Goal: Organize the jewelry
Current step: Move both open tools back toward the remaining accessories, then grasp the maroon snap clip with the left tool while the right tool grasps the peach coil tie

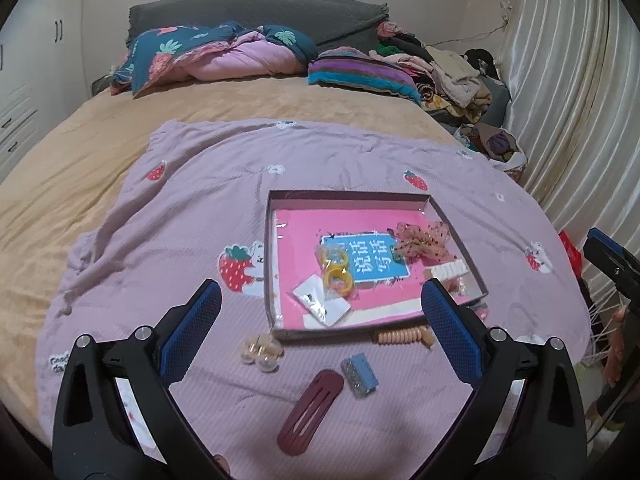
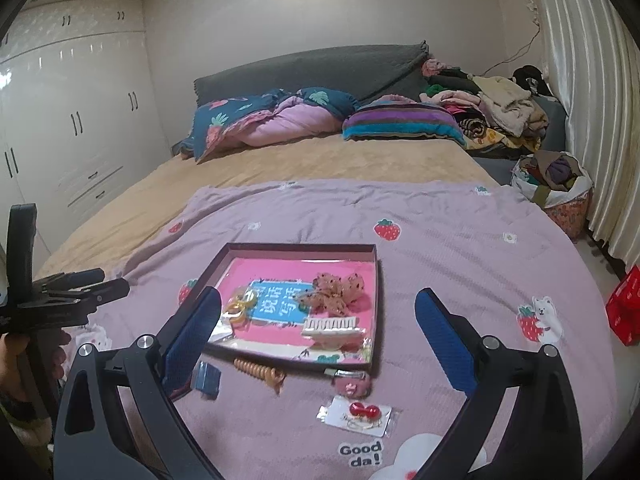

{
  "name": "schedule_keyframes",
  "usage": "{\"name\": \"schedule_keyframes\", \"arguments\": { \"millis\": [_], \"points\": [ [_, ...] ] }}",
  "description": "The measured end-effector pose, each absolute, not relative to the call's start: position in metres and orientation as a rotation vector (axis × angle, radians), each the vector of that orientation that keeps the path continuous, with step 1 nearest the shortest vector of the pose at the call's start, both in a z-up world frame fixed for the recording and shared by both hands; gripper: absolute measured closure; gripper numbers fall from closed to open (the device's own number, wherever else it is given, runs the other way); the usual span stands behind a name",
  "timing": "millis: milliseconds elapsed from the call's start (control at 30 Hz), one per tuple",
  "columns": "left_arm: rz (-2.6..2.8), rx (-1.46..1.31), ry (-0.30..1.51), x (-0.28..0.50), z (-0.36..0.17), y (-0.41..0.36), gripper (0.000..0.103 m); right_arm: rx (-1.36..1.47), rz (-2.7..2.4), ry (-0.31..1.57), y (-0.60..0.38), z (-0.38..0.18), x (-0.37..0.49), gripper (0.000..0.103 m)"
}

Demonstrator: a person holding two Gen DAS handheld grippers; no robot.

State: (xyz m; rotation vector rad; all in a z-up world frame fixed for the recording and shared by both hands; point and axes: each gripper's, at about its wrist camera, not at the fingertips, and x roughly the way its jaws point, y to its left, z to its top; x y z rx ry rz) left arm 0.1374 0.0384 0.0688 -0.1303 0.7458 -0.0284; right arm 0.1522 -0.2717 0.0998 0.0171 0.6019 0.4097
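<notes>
A shallow dark box (image 1: 269, 264) (image 2: 376, 300) with a pink lining lies on a lilac blanket. It holds yellow rings (image 1: 338, 276) (image 2: 239, 306), a dotted bow (image 1: 424, 242) (image 2: 334, 294), a white comb clip (image 1: 450, 270) (image 2: 330, 326) and small card packets (image 1: 320, 304). Outside it lie pearl earrings (image 1: 260, 354), a maroon snap clip (image 1: 312, 416), a blue clip (image 1: 360, 376) (image 2: 207, 376), a peach spiral tie (image 1: 402, 337) (image 2: 258, 370), a pink clip (image 2: 351, 384) and a red-heart card (image 2: 360, 414). My left gripper (image 1: 322, 332) and right gripper (image 2: 318, 340) are open and empty above these.
Folded quilts (image 1: 216, 56), a striped pillow (image 1: 360, 70) and a clothes pile (image 1: 452, 72) lie at the bed's head. A bag of clothes (image 2: 554, 184) and a curtain (image 2: 592, 100) stand right. White wardrobes (image 2: 68, 120) stand left. A red box (image 2: 626, 312) sits on the floor.
</notes>
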Motion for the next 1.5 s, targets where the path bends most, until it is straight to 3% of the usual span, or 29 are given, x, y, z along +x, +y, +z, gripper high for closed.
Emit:
{"name": "schedule_keyframes", "arguments": {
  "millis": [1400,1500],
  "points": [
    [-0.029,-0.060,0.948,0.082,-0.042,0.033,0.010,0.000,0.459,0.825,-0.253,0.003,0.096,0.005],
    [-0.033,-0.045,0.962,0.083,-0.049,0.031,0.016,-0.004,0.466,0.848,-0.248,-0.005,0.096,0.005]
  ]
}}
